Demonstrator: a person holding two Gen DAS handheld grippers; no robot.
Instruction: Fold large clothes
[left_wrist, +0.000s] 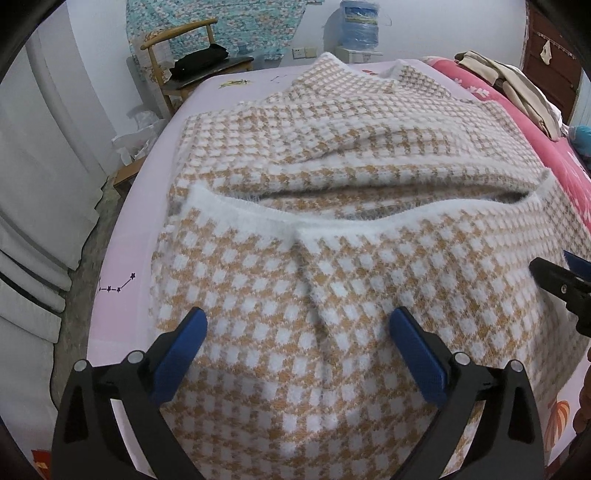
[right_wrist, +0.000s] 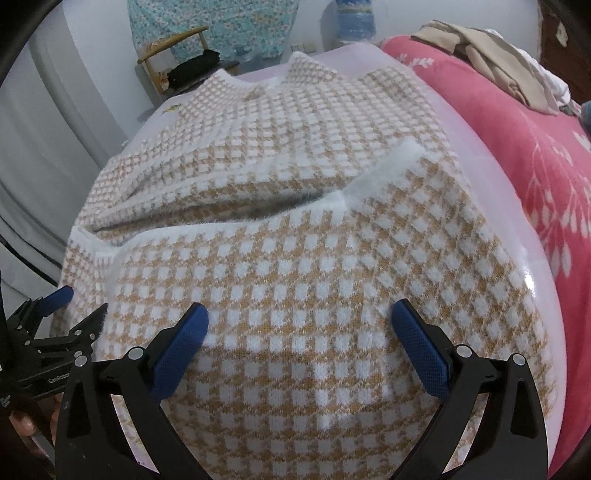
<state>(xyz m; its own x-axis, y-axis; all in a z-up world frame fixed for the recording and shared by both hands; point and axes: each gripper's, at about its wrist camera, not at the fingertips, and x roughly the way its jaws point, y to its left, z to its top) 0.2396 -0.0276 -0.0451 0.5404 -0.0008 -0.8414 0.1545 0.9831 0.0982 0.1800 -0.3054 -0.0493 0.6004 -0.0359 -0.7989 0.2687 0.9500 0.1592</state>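
The sweater (left_wrist: 332, 295), a thick fuzzy knit, is spread on the bed (left_wrist: 122, 258) with its near part folded back so the white hem (left_wrist: 258, 218) lies across the middle. Both the left gripper (left_wrist: 299, 354) and right gripper (right_wrist: 301, 347) are held wide apart above it, nothing clamped. The knit is judged soft, limp, fairly light and stretchy, best pinched at the doubled fold edge or hem corners.

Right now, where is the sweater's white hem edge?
In the left wrist view, the white hem edge runs across mid-frame, folded onto the checked sweater, beyond the open left gripper.
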